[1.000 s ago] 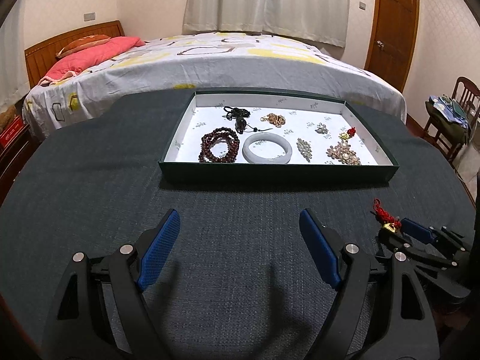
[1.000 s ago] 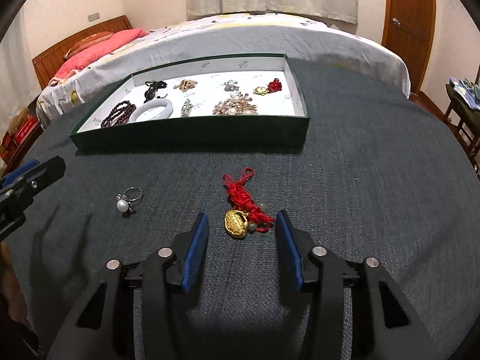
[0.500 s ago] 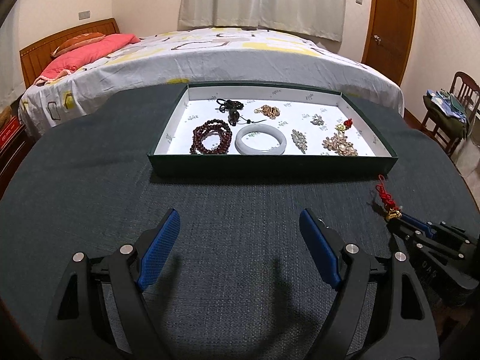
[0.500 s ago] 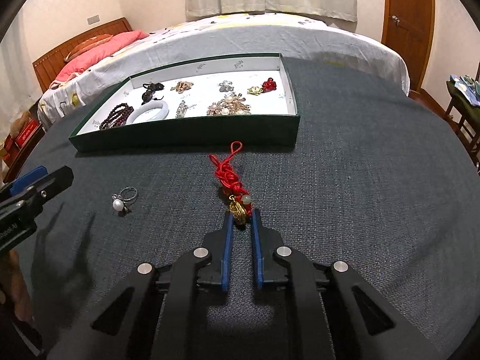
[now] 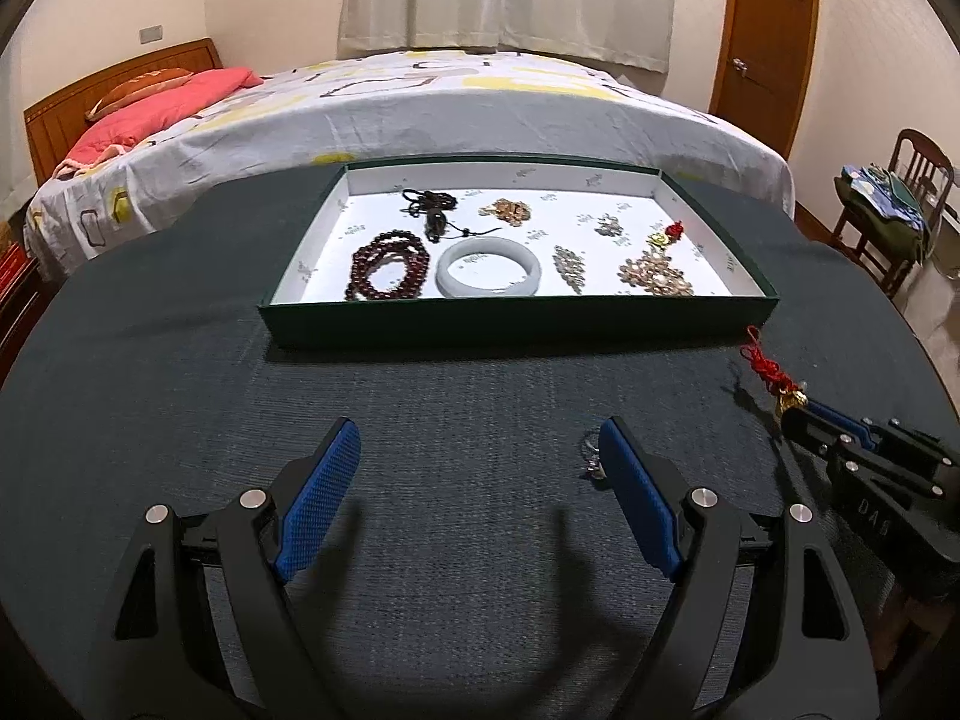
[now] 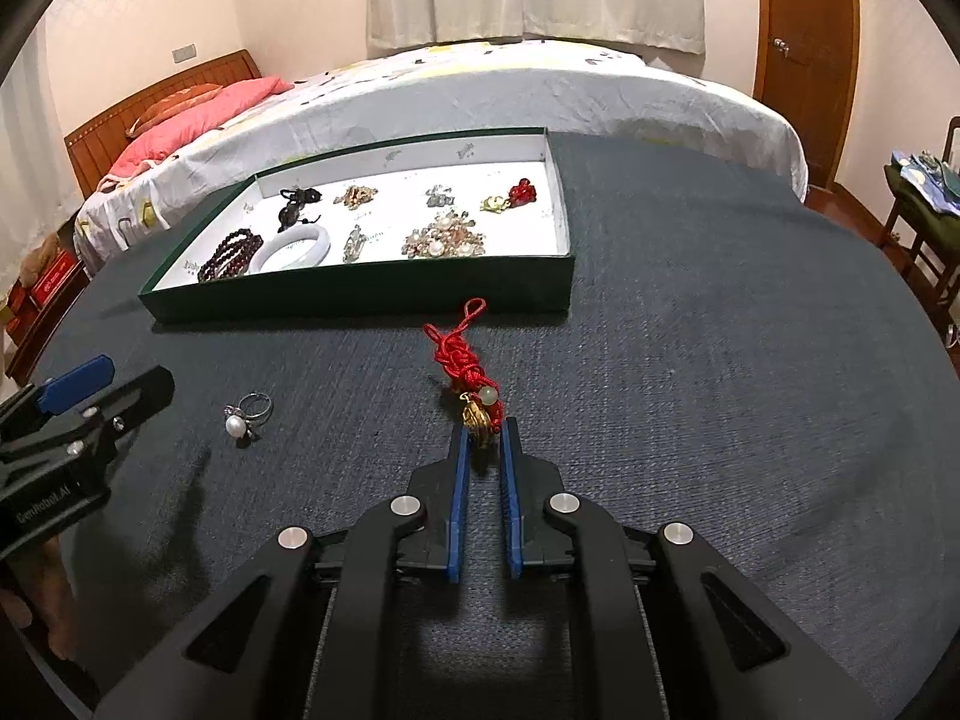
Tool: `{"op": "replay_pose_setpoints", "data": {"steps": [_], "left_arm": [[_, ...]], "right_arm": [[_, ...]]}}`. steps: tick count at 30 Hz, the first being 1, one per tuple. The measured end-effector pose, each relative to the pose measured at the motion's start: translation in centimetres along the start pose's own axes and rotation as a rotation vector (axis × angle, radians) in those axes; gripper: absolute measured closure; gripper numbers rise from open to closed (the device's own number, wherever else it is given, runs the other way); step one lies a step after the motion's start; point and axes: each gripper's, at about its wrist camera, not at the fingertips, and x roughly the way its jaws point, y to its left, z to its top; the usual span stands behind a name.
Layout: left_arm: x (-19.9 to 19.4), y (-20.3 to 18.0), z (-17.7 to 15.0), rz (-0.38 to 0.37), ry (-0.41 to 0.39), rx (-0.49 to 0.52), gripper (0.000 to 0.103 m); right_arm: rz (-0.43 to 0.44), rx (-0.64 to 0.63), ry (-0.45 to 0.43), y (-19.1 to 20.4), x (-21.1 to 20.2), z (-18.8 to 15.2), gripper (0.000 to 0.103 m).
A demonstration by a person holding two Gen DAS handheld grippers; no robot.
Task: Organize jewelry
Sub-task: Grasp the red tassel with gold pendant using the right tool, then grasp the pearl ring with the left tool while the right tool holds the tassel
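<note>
Charm: a gold charm (image 6: 478,417) on a red knotted cord (image 6: 457,354), pinched at its gold end between the right gripper (image 6: 480,438) jaws; the cord trails forward over the surface toward the tray.
Right gripper: jaws drawn in close on the charm, blue pads either side of it, low over the cloth just in front of the tray's right corner.
Left gripper: the left gripper (image 5: 474,450) has its jaws spread wide, nothing between them, pointing at the tray from well back.
Ring: a pearl ring (image 6: 246,414) lies on the surface to the left of the charm, apart from it; from the left wrist view it sits just beside the tip of the right-hand finger (image 5: 636,504), outside the gap.
Tray: a green tray (image 6: 360,297) with a white lining stands at the far side of the surface, near the bed.
Tray contents: dark red beads (image 5: 390,264) at the near left, a pale bangle (image 5: 487,267) touching or nearly touching them, a black corded pendant (image 5: 432,210) behind, a gold brooch (image 5: 507,210), a narrow sparkly brooch (image 5: 570,267), a small silver piece (image 5: 607,225), a pearl cluster brooch (image 5: 654,276) and a gold-and-red piece (image 5: 666,234) at the right.
Surface: a round surface (image 6: 720,360) covered in dark grey-blue cloth.
Room: a bed (image 5: 450,102) with a pink pillow behind, curtains, a wooden door, and a chair at the right.
</note>
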Motion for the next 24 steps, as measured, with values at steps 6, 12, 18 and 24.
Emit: {"op": "replay_pose_setpoints", "data": {"steps": [6, 12, 18, 24], "left_arm": [[0.6, -1.2, -0.2, -0.029, 0.022, 0.008, 0.023], [1.9, -2.9, -0.6, -0.057, 0.054, 0.029, 0.028], [3.5, -4.0, -1.0, -0.074, 0.110, 0.052, 0.050], [3.5, -4.1, -1.0, -0.074, 0.096, 0.063, 0.079]], "right_arm": [[0.003, 0.027, -0.008, -1.2, -0.5, 0.0, 0.092], [0.021, 0.058, -0.010, -2.0, -0.6, -0.1, 0.092], [0.043, 0.077, -0.005, -2.2, -0.5, -0.2, 0.092], [0.056, 0.085, 0.000, -2.3, -0.3, -0.3, 0.092]]}}
